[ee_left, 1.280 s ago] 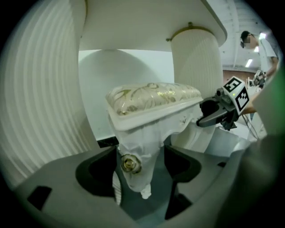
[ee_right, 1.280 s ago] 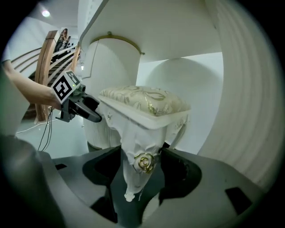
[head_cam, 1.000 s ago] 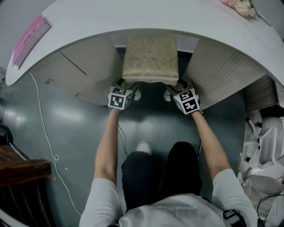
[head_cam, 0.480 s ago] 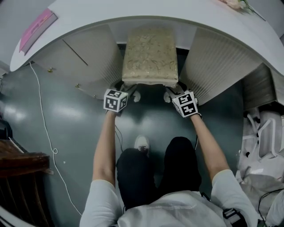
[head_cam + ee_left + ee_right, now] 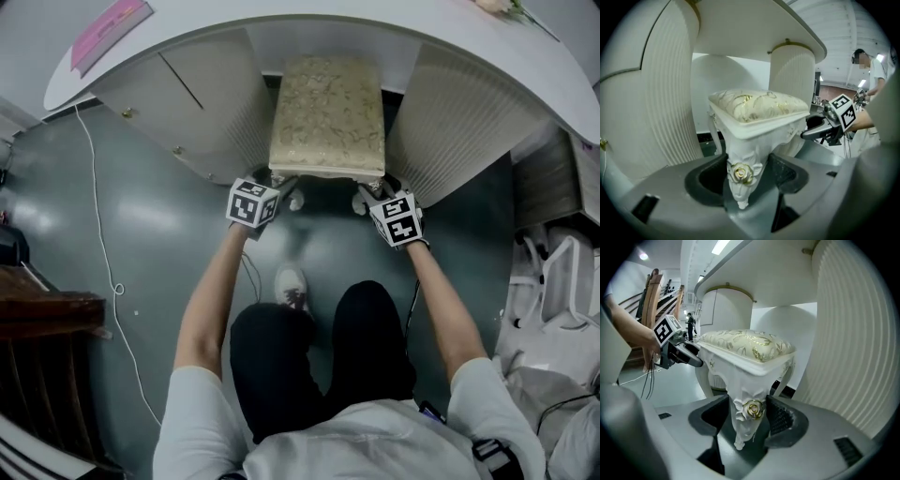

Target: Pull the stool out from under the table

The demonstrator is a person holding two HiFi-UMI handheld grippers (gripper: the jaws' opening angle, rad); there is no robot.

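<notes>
- Head view: stool (image 5: 326,112) half under the white table (image 5: 412,19), on grey floor (image 5: 141,244).
- Left gripper view: your left tool (image 5: 743,180) clamps a rose-carved front leg (image 5: 739,157).
- Right gripper view: your right tool (image 5: 749,423) clamps the other leg (image 5: 748,392); wooden stairs (image 5: 649,301) beyond.

stool (image 5: 326,114) | white carved legs, gold-patterned cushion | upright | partly under table (image 5: 394,19)

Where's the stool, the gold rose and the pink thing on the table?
stool (image 5: 326,112), head view, middle of its cushion.
gold rose (image 5: 754,409), right gripper view, centre of the flower on the stool's leg.
pink sheet (image 5: 111,21), head view, its middle.
</notes>
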